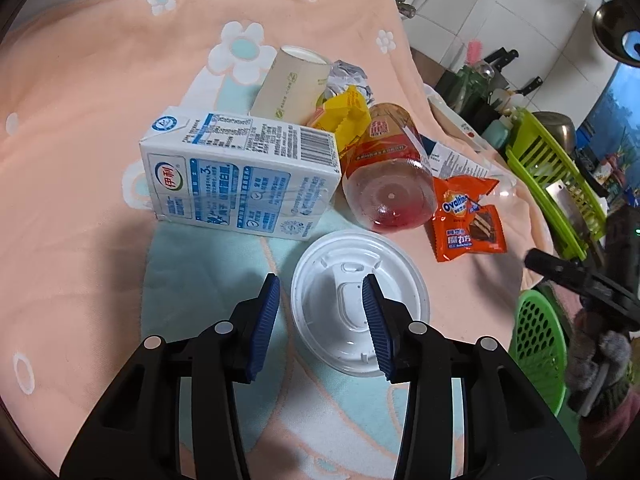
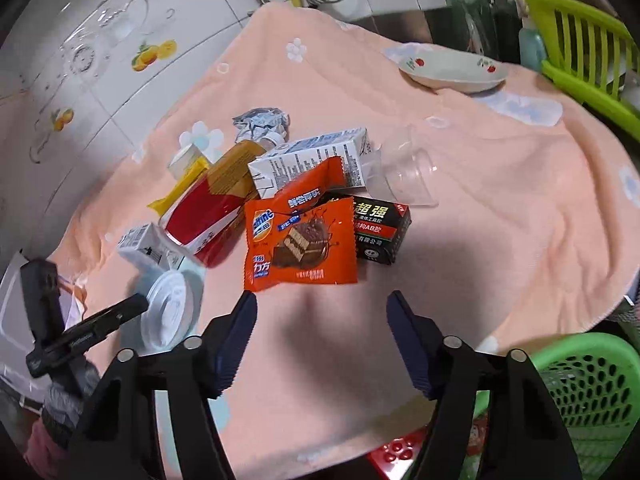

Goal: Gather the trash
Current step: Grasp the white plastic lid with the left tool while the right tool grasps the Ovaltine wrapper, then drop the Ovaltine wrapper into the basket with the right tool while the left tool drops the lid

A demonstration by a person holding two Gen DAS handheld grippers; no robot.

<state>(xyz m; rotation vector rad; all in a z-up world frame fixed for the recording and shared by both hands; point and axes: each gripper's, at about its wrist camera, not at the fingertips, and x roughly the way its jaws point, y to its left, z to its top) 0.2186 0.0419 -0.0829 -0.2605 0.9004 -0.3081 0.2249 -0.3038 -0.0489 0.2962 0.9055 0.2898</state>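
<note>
Trash sits in a heap on a peach flowered towel (image 1: 80,128) spread over the table. Left gripper (image 1: 322,284) hovers low over a white plastic cup lid (image 1: 340,320), fingers spread wide, holding nothing; right blue pad (image 1: 378,328) overlaps the lid, left pad sits just off its rim. Cannot tell if the pads touch the lid.

Just beyond the lid lies a white-and-blue milk carton (image 1: 240,172) on its side. Touching its right end is a plastic bottle (image 1: 390,176), also on its side, base toward the camera, a little red liquid inside. Behind them: a brown paper cup (image 1: 292,88) tipped over, a yellow wrapper (image 1: 348,114), crumpled foil (image 1: 348,74). An orange Ovaltine wafer wrapper (image 1: 468,218) lies right of the bottle.

Right gripper (image 2: 322,304) hangs just short of the same orange wrapper (image 2: 300,240), fingers wide apart and empty. The wrapper overlaps a black glue box (image 2: 380,228) and a second small milk carton (image 2: 312,160). A clear plastic cup (image 2: 408,176) lies on its side beside that carton. A shallow bowl with a cherry print (image 2: 452,70) sits well apart at the far end of the towel. A green perforated basket (image 2: 592,392) stands off the towel's near right edge.
</note>
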